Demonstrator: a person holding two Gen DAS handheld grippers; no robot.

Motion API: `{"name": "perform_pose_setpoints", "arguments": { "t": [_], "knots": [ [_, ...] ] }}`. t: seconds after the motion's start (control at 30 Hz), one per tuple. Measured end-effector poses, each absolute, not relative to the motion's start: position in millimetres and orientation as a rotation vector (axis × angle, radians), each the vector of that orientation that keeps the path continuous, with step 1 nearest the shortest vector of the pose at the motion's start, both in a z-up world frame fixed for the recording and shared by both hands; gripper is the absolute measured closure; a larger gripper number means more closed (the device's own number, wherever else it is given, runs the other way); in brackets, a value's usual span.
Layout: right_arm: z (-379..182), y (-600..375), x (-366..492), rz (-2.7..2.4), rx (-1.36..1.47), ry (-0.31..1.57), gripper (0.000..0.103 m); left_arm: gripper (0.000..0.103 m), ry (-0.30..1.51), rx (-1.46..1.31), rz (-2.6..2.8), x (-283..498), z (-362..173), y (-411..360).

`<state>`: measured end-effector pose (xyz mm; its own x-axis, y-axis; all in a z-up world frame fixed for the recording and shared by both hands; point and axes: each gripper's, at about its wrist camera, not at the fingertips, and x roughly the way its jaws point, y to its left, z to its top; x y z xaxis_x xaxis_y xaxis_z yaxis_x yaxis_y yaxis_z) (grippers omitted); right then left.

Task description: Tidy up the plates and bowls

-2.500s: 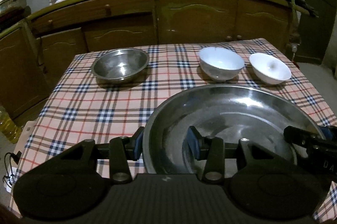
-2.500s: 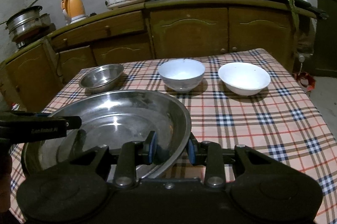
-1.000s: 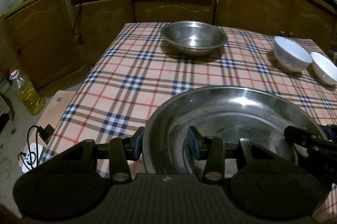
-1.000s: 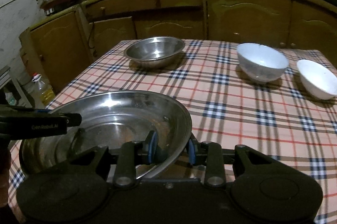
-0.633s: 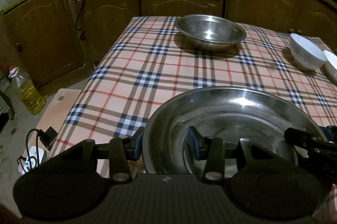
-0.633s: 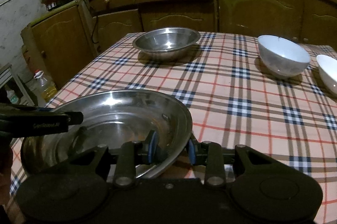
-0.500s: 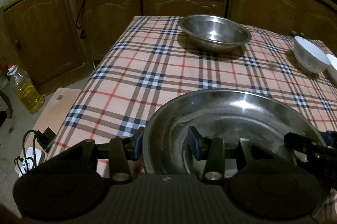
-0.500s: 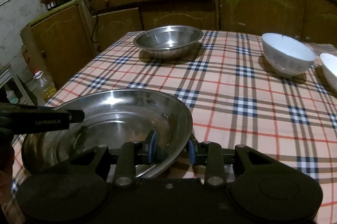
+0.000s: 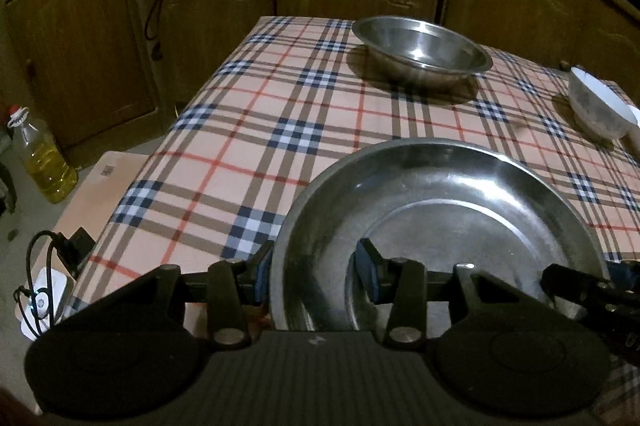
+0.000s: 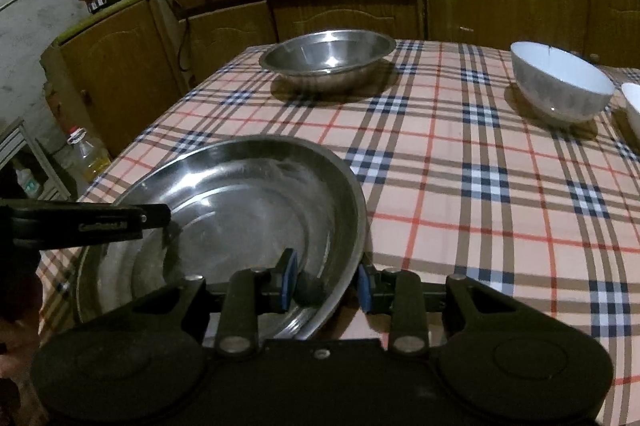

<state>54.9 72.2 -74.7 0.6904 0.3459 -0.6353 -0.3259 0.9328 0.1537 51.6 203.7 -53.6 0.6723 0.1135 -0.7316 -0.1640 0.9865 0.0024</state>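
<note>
The large, shallow stainless-steel basin (image 9: 436, 226) sits at the near-left corner of the checked-cloth worktop (image 9: 248, 130), low over the cloth; whether its base touches cannot be told. The left gripper (image 9: 314, 276) has its jaws partly closed across the basin's near rim, one blue pad outside the wall, one inside. The right gripper (image 10: 326, 284) does the same on the opposite side of the rim, so the basin is carried between the two.

Farther back stands a smaller stainless-steel bowl (image 10: 326, 60); to the right are a deep white ceramic bowl (image 10: 560, 86) and, at the edge of view, a second white bowl (image 10: 632, 106).

The basin is likely stiff and light for its width, but smooth metal is slippery under the pads and the thin, sloping rim gives little purchase. Two opposed rim grips seem the sound choice, kept level. The white bowls look breakable and want gentler handling, taken by the rim.
</note>
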Motion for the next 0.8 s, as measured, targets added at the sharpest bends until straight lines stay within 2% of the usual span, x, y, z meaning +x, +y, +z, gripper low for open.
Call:
{"name": "perform_pose_setpoints", "arguments": {
  "t": [0.27,0.5,0.57,0.7,0.8],
  "knots": [
    [-76.2,69.1,55.8,0.374,0.042,0.741,0.063,0.056,0.810,-0.076,0.159,50.6,-51.0,203.5],
    [-63.8,59.6,52.4,0.344,0.033,0.676,0.062,0.051,0.802,-0.066,0.172,46.1,-44.0,202.9],
    [-60.6,57.0,52.2,0.338,0.034,0.664,0.060,0.049,0.797,-0.060,0.177,44.7,-39.9,203.3],
    [-53.4,51.3,52.6,0.336,0.046,0.653,0.052,0.040,0.780,-0.060,0.185,42.6,-30.4,205.3],
    [-45.4,46.8,53.0,0.336,0.046,0.633,0.046,0.039,0.762,-0.061,0.181,42.7,-21.7,205.1]
  ]
}}
